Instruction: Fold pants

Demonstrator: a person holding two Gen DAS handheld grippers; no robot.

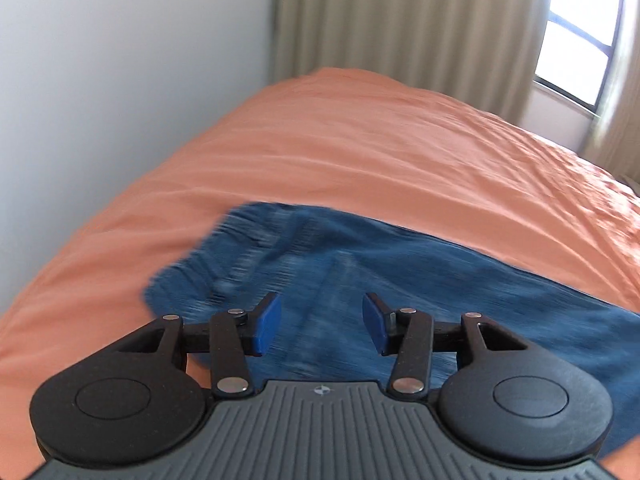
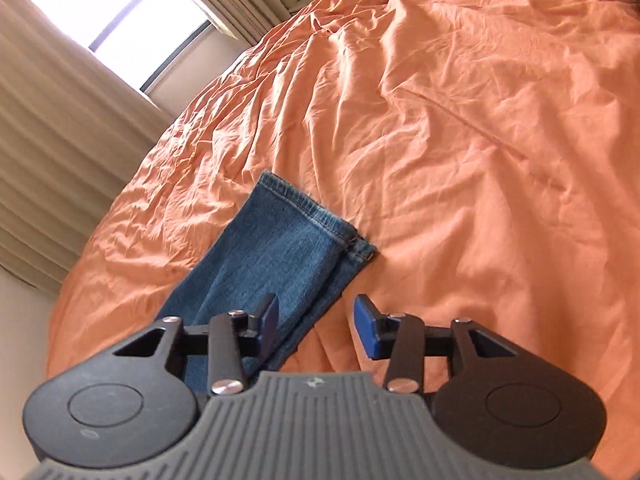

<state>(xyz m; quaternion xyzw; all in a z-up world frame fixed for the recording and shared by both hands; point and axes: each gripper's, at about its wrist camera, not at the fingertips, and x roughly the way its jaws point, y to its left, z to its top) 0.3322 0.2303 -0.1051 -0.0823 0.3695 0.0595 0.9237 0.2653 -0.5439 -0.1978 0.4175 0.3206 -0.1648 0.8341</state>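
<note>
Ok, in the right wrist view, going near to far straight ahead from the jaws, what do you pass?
Right gripper, jaws apart with nothing between the pads → jeans leg ending at its hem → wrinkled orange bedsheet → beige curtains and bright window at the far end.

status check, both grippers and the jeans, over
Left hand-held gripper open above jeans. Right hand-held gripper open over leg hems. Jeans flat on orange bedsheet, nothing blocking.
</note>
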